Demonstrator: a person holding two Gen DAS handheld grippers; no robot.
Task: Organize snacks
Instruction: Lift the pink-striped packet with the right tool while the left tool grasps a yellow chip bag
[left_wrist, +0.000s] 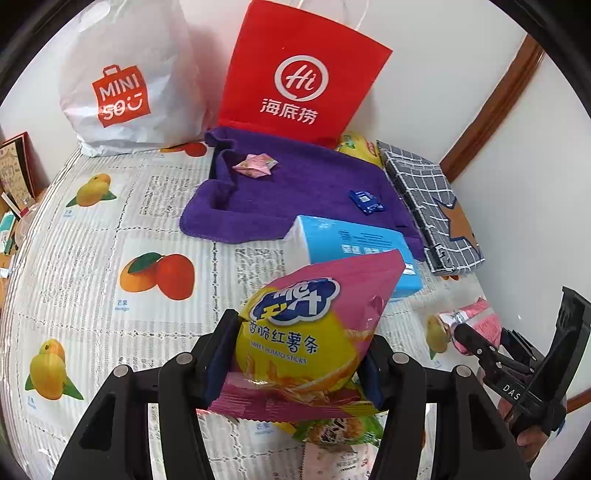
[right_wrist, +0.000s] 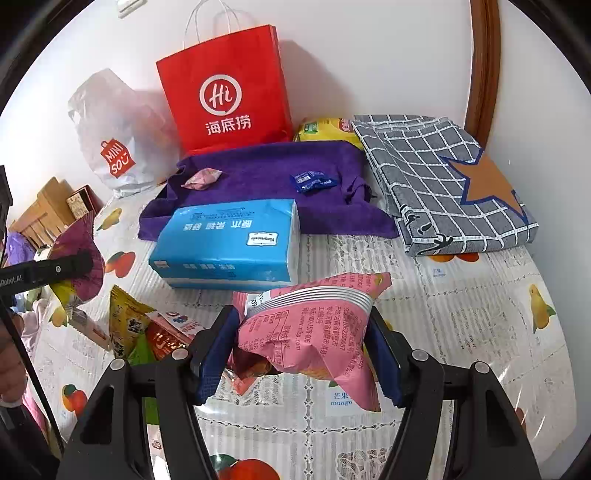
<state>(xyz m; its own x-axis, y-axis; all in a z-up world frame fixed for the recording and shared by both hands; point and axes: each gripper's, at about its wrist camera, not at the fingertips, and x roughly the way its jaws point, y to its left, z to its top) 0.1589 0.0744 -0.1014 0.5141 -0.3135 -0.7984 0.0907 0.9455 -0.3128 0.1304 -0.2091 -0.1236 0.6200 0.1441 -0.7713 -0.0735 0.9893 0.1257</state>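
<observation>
While both jaws stand part-open, left gripper (left_wrist: 301, 365) clamps the sweet-potato-stick bag (left_wrist: 314, 332); right gripper (right_wrist: 303, 350) clamps the pink snack bag (right_wrist: 310, 332).

purple towel (right_wrist: 258, 173), tissue pack (right_wrist: 225, 243), checked cloth (right_wrist: 436, 177)

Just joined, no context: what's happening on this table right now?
A person is sorting snacks with a tool in each hand. The left tool is clamped on a pink-and-yellow sweet potato sticks bag; the right tool grips a pink snack pouch. Both bags are held above the fruit-print tablecloth. More snack packets lie loose near a blue tissue pack and purple towel.
</observation>
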